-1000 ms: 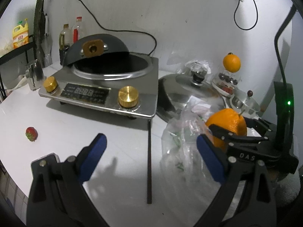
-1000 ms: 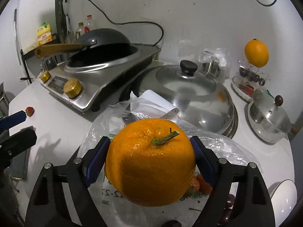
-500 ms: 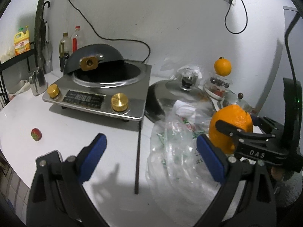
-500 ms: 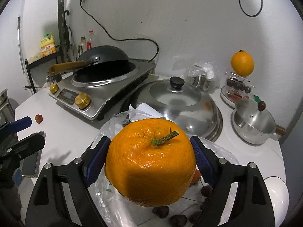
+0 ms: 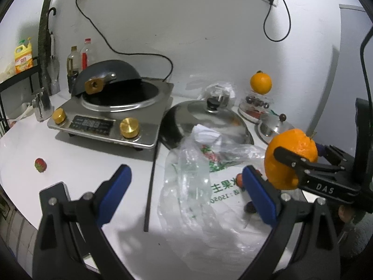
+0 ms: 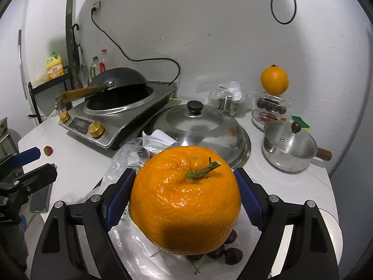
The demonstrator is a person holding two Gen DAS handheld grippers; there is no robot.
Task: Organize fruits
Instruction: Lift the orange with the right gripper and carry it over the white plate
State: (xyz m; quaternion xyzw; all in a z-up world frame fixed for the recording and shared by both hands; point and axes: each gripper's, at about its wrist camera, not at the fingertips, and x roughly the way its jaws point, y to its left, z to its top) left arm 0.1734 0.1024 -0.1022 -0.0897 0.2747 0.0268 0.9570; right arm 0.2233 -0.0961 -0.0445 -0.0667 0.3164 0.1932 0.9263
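While the two grippers are over the white counter, the scene reads like this:

Right gripper: its two blue ribbed pads press on both sides of a big round orange with a short green stem; it holds the fruit in the air, above the bag.

Left gripper: its blue pads stand wide apart and nothing is between them; it hovers over the counter, beside the bag.

Held orange from the left camera: it appears at the right side, clamped in the black fingers of the right gripper, and well above the counter.

Clear plastic bag with green print: it lies crumpled on the white counter, in front of the big steel domed lid.

Dark round fruits: several lie under the held orange, on the plastic; what kind they are I cannot tell.

Second orange: it sits on top of a clear box of dark fruits, near the wall at the back right.

Small red strawberry: it lies alone on the counter at the left, well apart from the bag.

Steel induction cooker with brass knobs: it stands at the back left; a dark wok rests tilted on it.

Small steel pot with lid: it stands right of the domed lid.
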